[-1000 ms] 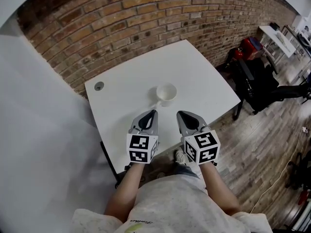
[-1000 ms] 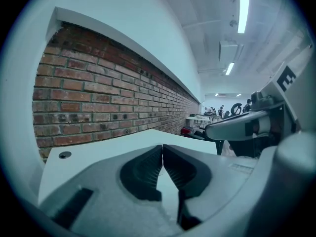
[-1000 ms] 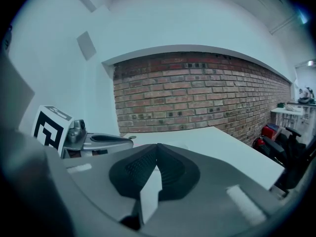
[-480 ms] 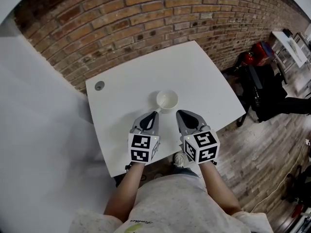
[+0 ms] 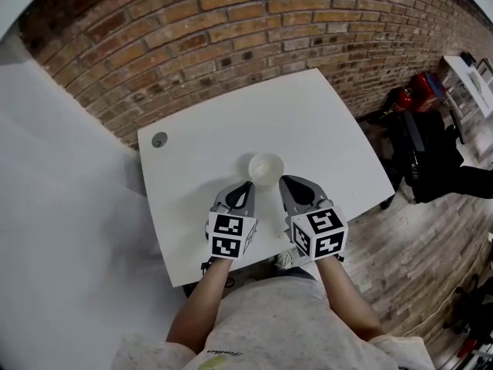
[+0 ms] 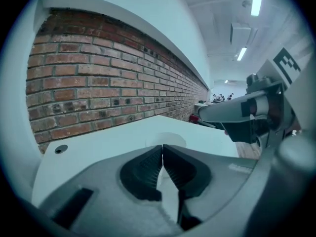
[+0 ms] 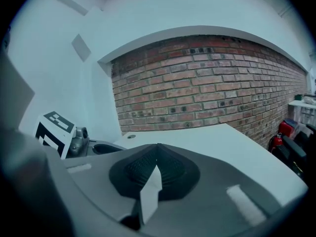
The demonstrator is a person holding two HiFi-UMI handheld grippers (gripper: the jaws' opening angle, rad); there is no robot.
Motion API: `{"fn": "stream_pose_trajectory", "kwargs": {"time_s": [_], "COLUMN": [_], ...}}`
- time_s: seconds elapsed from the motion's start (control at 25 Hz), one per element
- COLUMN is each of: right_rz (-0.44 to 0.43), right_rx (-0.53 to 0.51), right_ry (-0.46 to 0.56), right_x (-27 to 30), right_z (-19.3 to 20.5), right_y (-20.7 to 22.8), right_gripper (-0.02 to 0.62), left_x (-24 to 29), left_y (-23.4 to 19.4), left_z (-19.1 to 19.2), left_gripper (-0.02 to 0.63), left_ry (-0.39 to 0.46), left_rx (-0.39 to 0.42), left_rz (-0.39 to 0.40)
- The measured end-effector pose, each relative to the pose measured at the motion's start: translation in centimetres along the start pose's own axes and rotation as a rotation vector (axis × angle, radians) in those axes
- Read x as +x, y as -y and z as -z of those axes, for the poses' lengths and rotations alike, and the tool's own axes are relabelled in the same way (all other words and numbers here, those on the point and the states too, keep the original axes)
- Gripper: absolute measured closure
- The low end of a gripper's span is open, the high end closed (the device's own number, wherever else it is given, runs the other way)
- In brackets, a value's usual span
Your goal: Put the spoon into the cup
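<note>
A small white cup stands on the white table, near its front middle. I see no spoon in any view. My left gripper is shut and empty, its tip just short of the cup's near left side. My right gripper is also shut and empty, close to the cup's near right side. In the left gripper view the cup shows just past the shut left gripper, with the right gripper alongside. The right gripper view shows the shut right gripper and the left gripper beside it.
A round cable hole sits in the table's far left corner. A brick wall runs behind the table. A black chair and a red object stand on the wooden floor to the right.
The table and cup have drifted down in the head view, so the cup now lies right at both gripper tips. Both grippers stay shut.
</note>
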State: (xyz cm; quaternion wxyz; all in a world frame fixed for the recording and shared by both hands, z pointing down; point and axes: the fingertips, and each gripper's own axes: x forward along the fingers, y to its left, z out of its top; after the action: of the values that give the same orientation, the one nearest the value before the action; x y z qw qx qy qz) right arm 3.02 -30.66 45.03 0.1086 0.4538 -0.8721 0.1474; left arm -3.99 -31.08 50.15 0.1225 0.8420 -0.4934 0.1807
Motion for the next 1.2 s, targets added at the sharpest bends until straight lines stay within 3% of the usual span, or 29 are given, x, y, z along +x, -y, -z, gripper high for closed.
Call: {"fn": "stream_pose_trajectory", "kwargs": {"time_s": [0.68,1.2], "right_rz": [-0.035,-0.029], "right_rx": [0.023,0.031], "right_ry": [-0.015,-0.022], "right_x": [2.4,2.3], "right_z": [0.0,0.4], "right_y": [2.0,2.5], "right_gripper": [0.583,0.583], "left_x": [2.9,3.5], "left_y": [-0.3,-0.3], "left_z": [0.5,0.6], "left_gripper": [0.6,0.598], "left_ry": [-0.128,-0.16], "left_rx": [0.059,0.098], "left_rz": [0.0,0.006]}}
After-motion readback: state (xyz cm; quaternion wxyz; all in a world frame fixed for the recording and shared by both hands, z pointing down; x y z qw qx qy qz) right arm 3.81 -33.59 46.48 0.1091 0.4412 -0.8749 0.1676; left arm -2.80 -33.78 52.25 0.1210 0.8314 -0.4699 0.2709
